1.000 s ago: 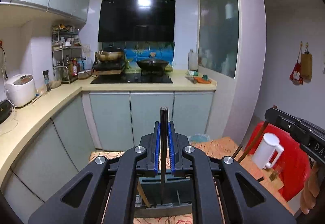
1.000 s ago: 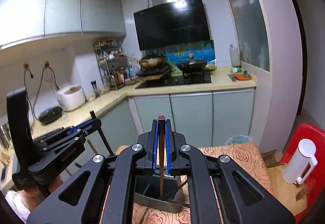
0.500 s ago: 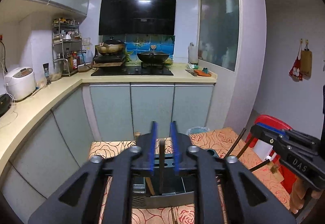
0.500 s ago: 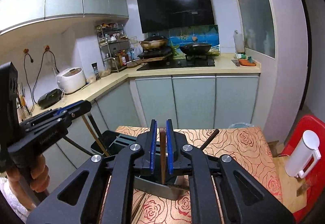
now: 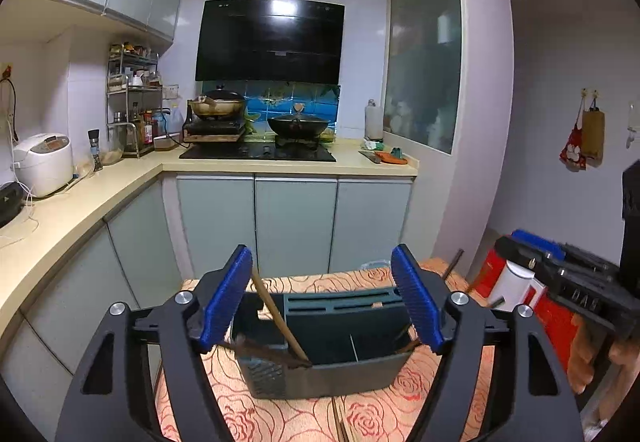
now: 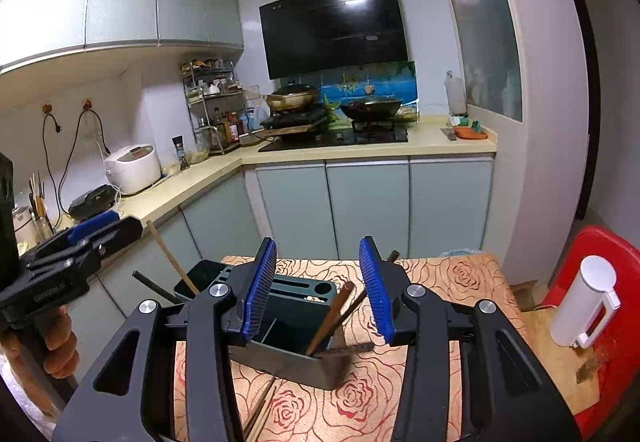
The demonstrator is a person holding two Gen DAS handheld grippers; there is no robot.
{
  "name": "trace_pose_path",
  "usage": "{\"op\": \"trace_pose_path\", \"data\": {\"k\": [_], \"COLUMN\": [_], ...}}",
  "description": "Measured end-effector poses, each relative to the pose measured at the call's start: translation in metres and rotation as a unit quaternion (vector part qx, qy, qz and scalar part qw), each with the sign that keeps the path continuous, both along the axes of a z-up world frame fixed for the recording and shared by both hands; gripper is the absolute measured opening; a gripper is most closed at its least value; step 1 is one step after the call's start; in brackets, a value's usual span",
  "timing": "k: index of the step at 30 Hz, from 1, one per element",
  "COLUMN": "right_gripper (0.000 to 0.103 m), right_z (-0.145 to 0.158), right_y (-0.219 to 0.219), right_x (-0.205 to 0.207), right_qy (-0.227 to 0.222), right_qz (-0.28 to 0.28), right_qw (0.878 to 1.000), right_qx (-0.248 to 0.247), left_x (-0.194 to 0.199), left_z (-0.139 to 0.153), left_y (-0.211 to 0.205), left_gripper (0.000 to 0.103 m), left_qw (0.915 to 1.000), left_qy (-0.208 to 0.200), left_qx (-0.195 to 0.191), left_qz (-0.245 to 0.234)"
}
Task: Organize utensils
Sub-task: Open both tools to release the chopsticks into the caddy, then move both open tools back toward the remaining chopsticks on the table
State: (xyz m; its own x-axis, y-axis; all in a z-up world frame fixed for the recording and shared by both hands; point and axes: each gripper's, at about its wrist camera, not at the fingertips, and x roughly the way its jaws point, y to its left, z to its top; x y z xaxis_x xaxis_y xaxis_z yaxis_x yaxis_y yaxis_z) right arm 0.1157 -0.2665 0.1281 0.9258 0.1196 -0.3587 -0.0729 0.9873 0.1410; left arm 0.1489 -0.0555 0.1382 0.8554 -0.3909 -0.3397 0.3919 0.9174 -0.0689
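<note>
Left tongs and right tongs both spreading — empty, above caddy rim

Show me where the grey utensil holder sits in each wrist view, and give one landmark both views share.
Left wrist view: the utensil holder is at bottom centre, on the rose-patterned tablecloth, between the blue pads of the opening left gripper.
Right wrist view: the utensil holder is at bottom centre, slightly left, below the opening right gripper.
Shared landmark: the black range hood above the stove.
</note>
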Motion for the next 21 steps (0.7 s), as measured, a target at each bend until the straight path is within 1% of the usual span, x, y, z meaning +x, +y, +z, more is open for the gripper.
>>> {"op": "trace_pose_path", "data": {"k": [4, 8, 14, 16, 21], "right_gripper": [0.049, 0.05, 0.051, 0.055, 0.056], "right_z": [-0.003, -0.016, -0.051, -0.064, -0.096], "right_y": [-0.003, -0.004, -0.006, -0.005, 0.005], "right_x": [-0.016, -0.032, -0.056, -0.063, -0.084], "right_qy": [-0.005, 0.002, 0.025, 0.035, 0.05], "right_qz": [-0.006, -0.007, -0.011, -0.011, -0.014], "right_qw": [1.0, 1.0, 0.999, 0.999, 0.998], "right_qx": [-0.006, -0.013, -0.019, -0.022, -0.043], "left_x": [-0.013, -0.025, -0.049, -0.055, -0.071], "left_z": [-0.014, -0.037, -0.076, -0.09, -0.129], "left_y": [0.005, 0.014, 0.026, 0.032, 0.046], "left_gripper": [0.073, 0.074, 0.074, 0.074, 0.074], "left_qw": [0.9999, 0.9995, 0.9979, 0.997, 0.9936], "left_qy": [0.008, 0.025, 0.041, 0.057, 0.097], "left_qx": [0.007, 0.02, 0.049, 0.052, 0.056], "left_qz": [0.0, 0.007, 0.012, 0.009, 0.011]}}
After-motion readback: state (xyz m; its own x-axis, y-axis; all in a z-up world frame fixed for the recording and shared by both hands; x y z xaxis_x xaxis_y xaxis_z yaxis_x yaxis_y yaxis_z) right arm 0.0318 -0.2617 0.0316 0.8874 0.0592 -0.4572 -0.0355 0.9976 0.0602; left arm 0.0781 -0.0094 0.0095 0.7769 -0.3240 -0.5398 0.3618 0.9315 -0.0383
